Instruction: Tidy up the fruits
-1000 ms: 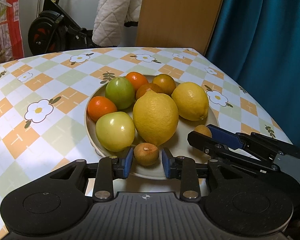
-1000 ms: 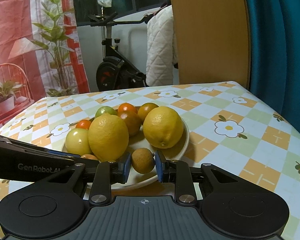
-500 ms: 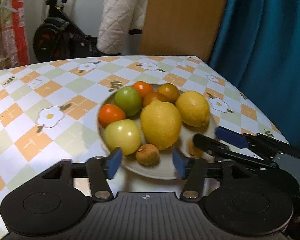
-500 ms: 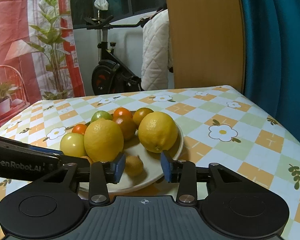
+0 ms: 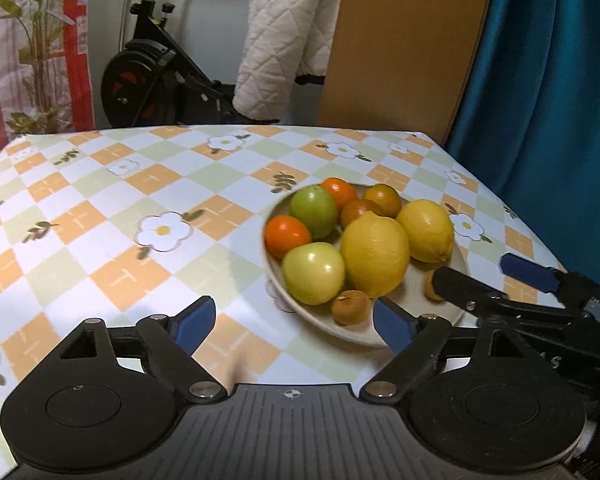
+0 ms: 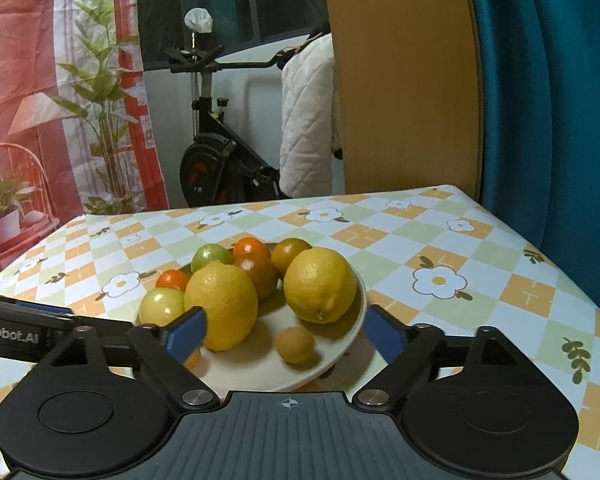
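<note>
A cream plate [image 5: 380, 336] [image 6: 260, 372] on the flowered tablecloth holds two lemons [image 5: 375, 250] [image 6: 320, 284], two green-yellow apples [image 5: 314, 270], several small oranges [image 5: 287, 235] and two small brown fruits [image 5: 351, 307] [image 6: 295, 345]. My left gripper [image 5: 292, 322] is open and empty, just in front of the plate's near-left rim. My right gripper [image 6: 284, 334] is open and empty, with its fingers on either side of the plate's near part; the brown fruit lies free between them.
The table [image 5: 100, 220] carries a checked orange and green cloth. Behind it stand an exercise bike [image 5: 156, 80] with a white quilt, a wooden panel [image 5: 404, 52] and a teal curtain [image 5: 548, 92]. The table's right edge lies close to the plate.
Both grippers have opened wide, let go of the small brown fruits onto the plate, and drawn back and up. The left gripper has also shifted left.
</note>
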Motion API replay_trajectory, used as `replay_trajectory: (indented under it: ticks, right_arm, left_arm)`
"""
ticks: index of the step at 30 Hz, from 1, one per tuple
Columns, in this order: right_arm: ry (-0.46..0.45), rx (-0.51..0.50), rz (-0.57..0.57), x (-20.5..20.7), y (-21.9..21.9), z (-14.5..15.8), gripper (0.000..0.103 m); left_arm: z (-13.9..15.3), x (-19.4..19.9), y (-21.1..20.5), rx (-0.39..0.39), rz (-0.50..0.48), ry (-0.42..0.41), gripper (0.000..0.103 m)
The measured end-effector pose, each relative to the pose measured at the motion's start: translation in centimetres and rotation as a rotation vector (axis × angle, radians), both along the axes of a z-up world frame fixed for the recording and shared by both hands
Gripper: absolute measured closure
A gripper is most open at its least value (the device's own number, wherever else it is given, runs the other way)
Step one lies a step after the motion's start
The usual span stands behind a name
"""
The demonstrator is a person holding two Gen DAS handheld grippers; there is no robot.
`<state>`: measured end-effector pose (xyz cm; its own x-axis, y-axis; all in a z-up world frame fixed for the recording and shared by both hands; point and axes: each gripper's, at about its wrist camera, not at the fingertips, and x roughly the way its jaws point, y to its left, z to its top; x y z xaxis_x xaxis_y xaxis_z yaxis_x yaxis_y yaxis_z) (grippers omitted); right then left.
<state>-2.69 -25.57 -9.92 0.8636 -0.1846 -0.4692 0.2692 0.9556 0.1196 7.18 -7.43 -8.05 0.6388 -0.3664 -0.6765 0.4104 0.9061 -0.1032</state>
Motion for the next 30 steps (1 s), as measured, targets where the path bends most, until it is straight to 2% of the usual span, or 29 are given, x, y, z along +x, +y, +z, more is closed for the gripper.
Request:
replay_trajectory:
  ticks: [5, 10, 14, 23, 28, 30]
  right_arm:
    - [0.005, 0.024, -0.001, -0.1, 0.6, 0.8, 0.001]
    - [0.021, 0.033, 0.012, -0.2, 1.8, 1.9, 0.001]
    - [0.025, 0.029, 0.016, -0.3, 3.1, 3.1, 0.001]
    - [0.097, 0.032, -0.005, -0.5, 5.3, 5.0, 0.0]
    - [0.11, 0.029, -0.006, -1.1, 6.0, 5.7, 0.0]
    - [0.113, 0.03, -0.006, -1.4, 6.3, 5.8, 0.001]
  left_arm:
    - [0.9, -0.3, 1.1, 0.028, 0.034, -0.015, 0.011]
    - [1.6, -0.7, 2.0, 0.089, 0.068, -0.019, 0.007]
    - [2.4, -1.1, 3.5, 0.05, 0.073, -0.021, 0.007]
    - [4.5, -2.2, 5.1, 0.066, 0.131, -0.083, 0.007]
    - [5.4, -3.3, 4.8, 0.121, 0.162, -0.134, 0.007]
    - [5.7, -3.5, 5.1, 0.103, 0.163, -0.133, 0.007]
